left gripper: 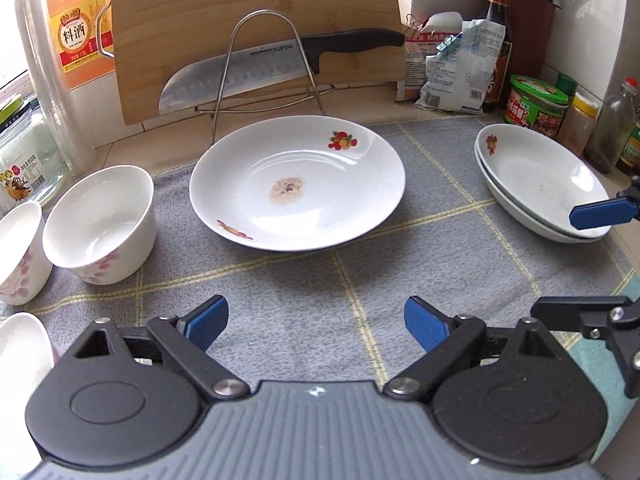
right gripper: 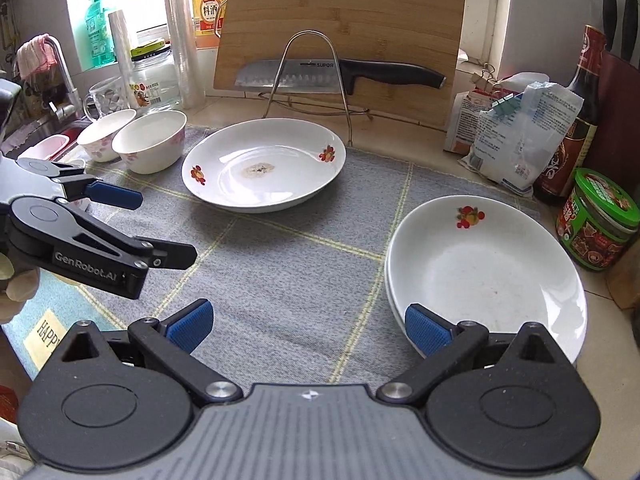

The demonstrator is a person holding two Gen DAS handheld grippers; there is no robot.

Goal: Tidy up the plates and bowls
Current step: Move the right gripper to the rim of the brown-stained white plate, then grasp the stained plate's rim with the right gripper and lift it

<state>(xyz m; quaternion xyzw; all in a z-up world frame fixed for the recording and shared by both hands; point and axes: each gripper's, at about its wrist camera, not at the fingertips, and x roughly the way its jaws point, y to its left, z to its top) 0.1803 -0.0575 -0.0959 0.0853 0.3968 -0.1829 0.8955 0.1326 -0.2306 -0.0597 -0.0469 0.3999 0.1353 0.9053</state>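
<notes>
Both the left gripper (left gripper: 316, 326) and right gripper (right gripper: 308, 328) hang released and empty over the checked mat (left gripper: 300, 300). Two plates (right gripper: 486, 276) are already stacked at right; the stained plate (left gripper: 298, 188) and flowered bowls (left gripper: 100, 224) still sit loose. Only the right view shows the sink tap (right gripper: 60, 64) at far left.

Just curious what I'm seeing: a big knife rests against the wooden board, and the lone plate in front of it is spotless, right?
Not spotless. The left wrist view shows a brownish stain at the middle of the lone plate. The knife does rest against the wooden board.
</notes>
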